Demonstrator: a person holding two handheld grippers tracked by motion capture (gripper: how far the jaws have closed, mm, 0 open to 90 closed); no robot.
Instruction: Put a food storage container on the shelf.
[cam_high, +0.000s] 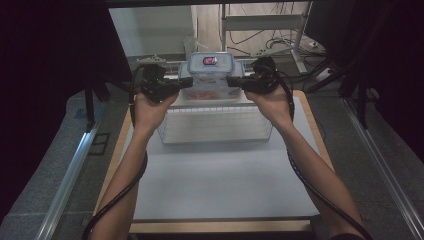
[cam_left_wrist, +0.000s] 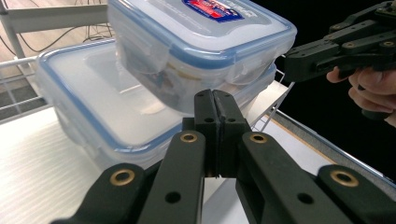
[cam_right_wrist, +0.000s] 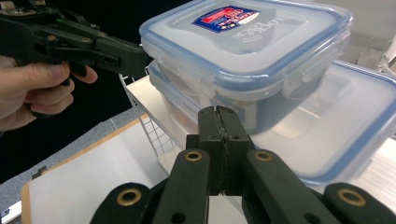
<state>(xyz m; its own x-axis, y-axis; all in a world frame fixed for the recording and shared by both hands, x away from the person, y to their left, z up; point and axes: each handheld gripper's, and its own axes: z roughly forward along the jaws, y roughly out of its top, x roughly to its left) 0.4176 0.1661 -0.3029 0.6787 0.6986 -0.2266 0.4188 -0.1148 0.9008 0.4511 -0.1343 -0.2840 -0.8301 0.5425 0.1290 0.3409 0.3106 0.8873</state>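
Two clear snap-lock food containers are stacked on a white wire shelf rack (cam_high: 215, 127): the small container (cam_high: 211, 65) sits on the large container (cam_high: 210, 90). The left gripper (cam_high: 188, 82) and right gripper (cam_high: 231, 81) flank the small container, each with jaws pressed together, gripping nothing.

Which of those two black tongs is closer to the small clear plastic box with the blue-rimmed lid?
Neither clearly: both sit about equally near. The left tongs are at the small clear plastic box's left side, the right tongs at its right side, both shut. Contact cannot be told.
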